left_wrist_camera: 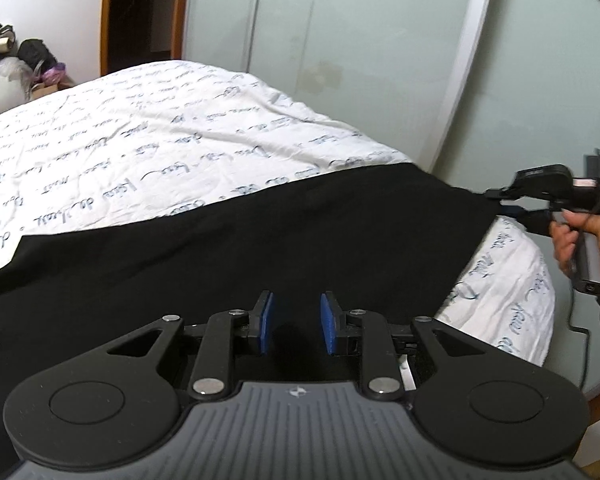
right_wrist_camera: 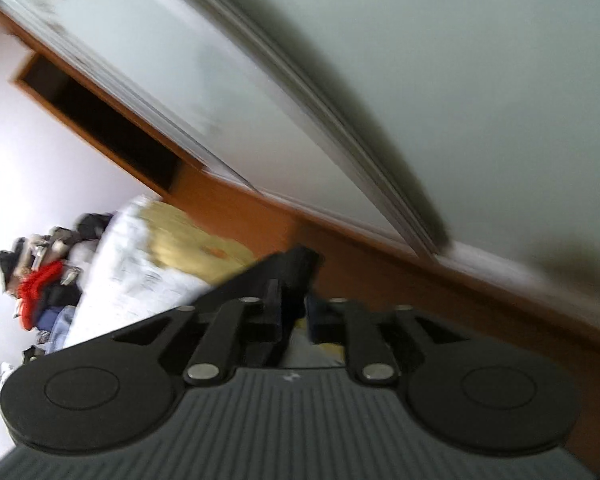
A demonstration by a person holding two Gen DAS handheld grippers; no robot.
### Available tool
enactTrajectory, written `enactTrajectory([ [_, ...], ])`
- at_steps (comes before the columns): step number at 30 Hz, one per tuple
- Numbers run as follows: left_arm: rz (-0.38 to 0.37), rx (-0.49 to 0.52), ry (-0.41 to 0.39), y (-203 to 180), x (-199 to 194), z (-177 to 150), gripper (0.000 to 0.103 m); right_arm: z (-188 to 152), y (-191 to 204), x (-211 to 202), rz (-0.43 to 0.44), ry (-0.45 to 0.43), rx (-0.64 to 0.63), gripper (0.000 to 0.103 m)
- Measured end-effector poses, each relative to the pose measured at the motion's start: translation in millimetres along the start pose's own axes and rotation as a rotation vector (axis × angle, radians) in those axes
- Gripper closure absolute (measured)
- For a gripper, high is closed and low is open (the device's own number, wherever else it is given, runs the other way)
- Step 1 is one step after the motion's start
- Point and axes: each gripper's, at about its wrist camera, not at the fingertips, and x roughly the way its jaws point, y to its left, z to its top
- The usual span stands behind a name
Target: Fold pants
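Here, a bedroom, seen from 2 wrist cameras
Pants: black pants (left_wrist_camera: pixel 228 264) are stretched taut across the near side of a bed, their far edge a straight line running from the left up to the right corner
Left gripper: the left gripper (left_wrist_camera: pixel 296 322) sits low over the cloth; its blue pads (left_wrist_camera: pixel 265 322) stand a little apart with dark fabric bunched in the gap, but whether they press on it cannot be told
Right gripper: the right gripper (left_wrist_camera: pixel 500 200), held in a hand (left_wrist_camera: pixel 580 240) at the right, has its tips closed on the far right corner of the pants, past the bed's edge; its own view is blurred, showing black cloth (right_wrist_camera: pixel 296 276) between its fingers
Bed: a white cover with blue script (left_wrist_camera: pixel 160 140) lies bare beyond the pants, wide and uncluttered to its far edge
Surroundings: pale wardrobe doors (left_wrist_camera: pixel 380 40) stand close behind the bed's right side; a heap of clothes (left_wrist_camera: pixel 16 64) lies far left, well apart from the pants
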Motion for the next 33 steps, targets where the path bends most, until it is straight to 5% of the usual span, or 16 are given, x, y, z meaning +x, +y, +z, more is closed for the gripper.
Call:
enactTrajectory([
  [2, 0.008, -0.003, -0.002, 2.7, 0.4, -0.7, 0.079, -1.9, -8.8, -9.9, 0.025, -0.027, 0.045, 0.055],
  [10, 0.000, -0.003, 0.016, -1.5, 9.1, -2.2, 0.078, -7.1, -37.8, -21.2, 0.186, 0.049, 0.171, 0.052],
  [13, 0.023, 0.028, 0.006, -7.3, 7.2, -3.0, 0.078, -9.6, -35.3, -3.4, 0.163, 0.082, 0.158, 0.034],
  [15, 0.034, 0.034, 0.004, -8.1, 6.2, -2.7, 0.078, -8.2, -35.5, 11.0, 0.148, 0.089, 0.177, 0.033],
  [18, 0.043, 0.019, 0.008, -4.3, 5.7, -1.7, 0.078, -4.0, -32.4, 23.7, 0.196, 0.064, 0.179, 0.059],
  [20, 0.053, 0.005, 0.011, -0.9, 6.7, -1.1, 0.078, 0.3, -16.9, 25.9, 0.187, 0.041, 0.097, 0.091],
  [27, 0.066, -0.086, 0.046, 14.7, 14.8, 1.6, 0.078, 0.6, 43.8, -11.9, 0.148, -0.120, -0.212, 0.094],
  [33, 0.051, -0.186, 0.075, 29.6, 16.3, 1.5, 0.078, -26.0, 107.4, -42.4, 0.195, -0.158, -0.469, 0.094],
])
